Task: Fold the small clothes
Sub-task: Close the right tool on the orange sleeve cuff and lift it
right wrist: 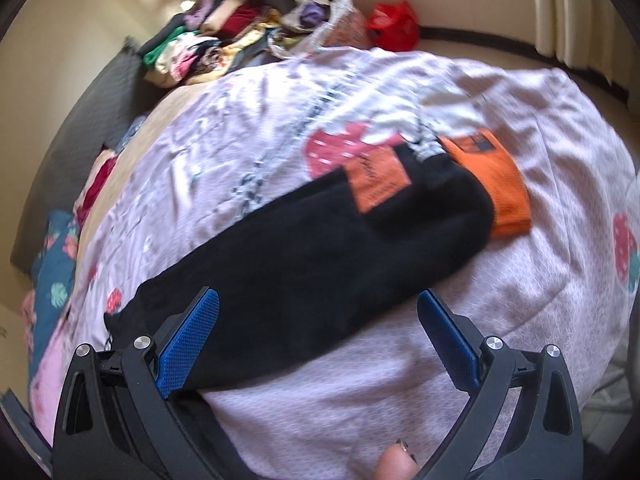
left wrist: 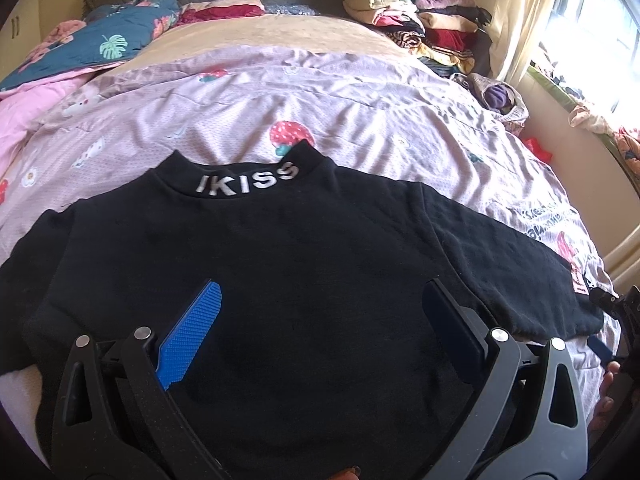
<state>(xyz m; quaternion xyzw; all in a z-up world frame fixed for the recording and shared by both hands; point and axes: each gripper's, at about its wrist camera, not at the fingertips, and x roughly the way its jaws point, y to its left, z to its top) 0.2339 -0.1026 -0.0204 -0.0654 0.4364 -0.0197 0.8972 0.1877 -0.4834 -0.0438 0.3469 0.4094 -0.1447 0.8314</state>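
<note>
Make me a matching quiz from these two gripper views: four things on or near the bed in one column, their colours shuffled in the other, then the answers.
Things:
1. sweater
2. sleeve cuff
3. collar lettering
4. plastic bag

Colours:
A. red
B. white
C. black
D. orange

Pairs: 1-C, 2-D, 3-B, 4-A.

Both the left gripper and the right gripper are open over the sweater, which lies flat on the bedsheet.
</note>
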